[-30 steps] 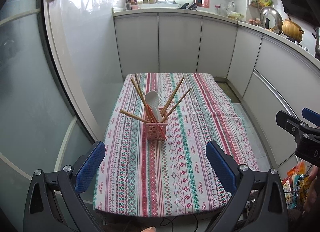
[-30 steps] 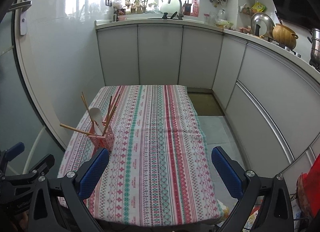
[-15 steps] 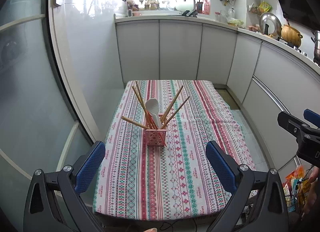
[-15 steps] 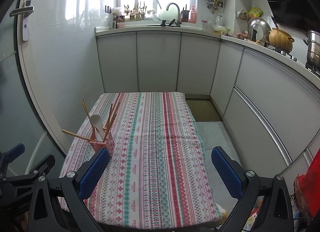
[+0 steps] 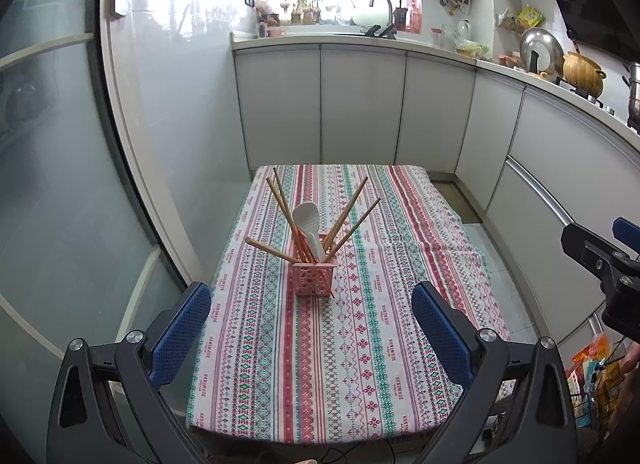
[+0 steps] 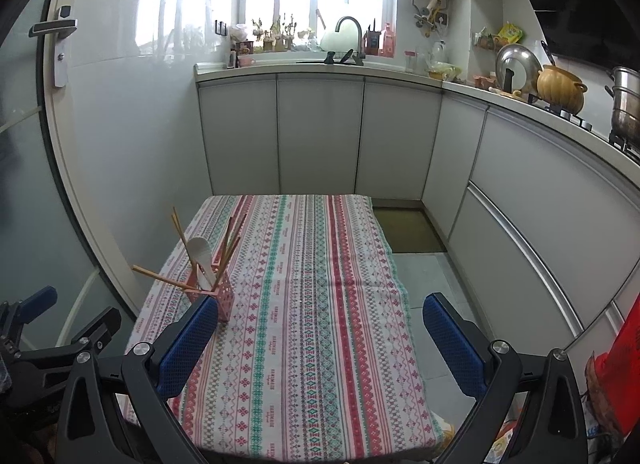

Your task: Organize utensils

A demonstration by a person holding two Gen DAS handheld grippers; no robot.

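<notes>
A pink perforated utensil holder (image 5: 314, 279) (image 6: 219, 301) stands on the striped tablecloth (image 5: 360, 328) (image 6: 320, 304), left of the table's middle. Several wooden chopsticks (image 5: 347, 211) (image 6: 231, 238) fan out of it, together with a white spoon (image 5: 307, 220) (image 6: 199, 254). My left gripper (image 5: 311, 328) is open and empty, hanging over the near end of the table short of the holder. Open and empty too, my right gripper (image 6: 320, 340) sits to the right of the holder, its left pad (image 6: 185, 344) overlapping the holder's corner in view.
White cabinets (image 6: 320, 136) and a counter with sink and tap (image 6: 352, 30) run along the back and right. Pots (image 6: 560, 88) stand on the stove. A glass door (image 5: 52, 184) is at the left. Floor (image 6: 424, 276) lies right of the table.
Both grippers have pulled back and risen, so the table and holder look smaller and farther away. Both stay open and empty.
</notes>
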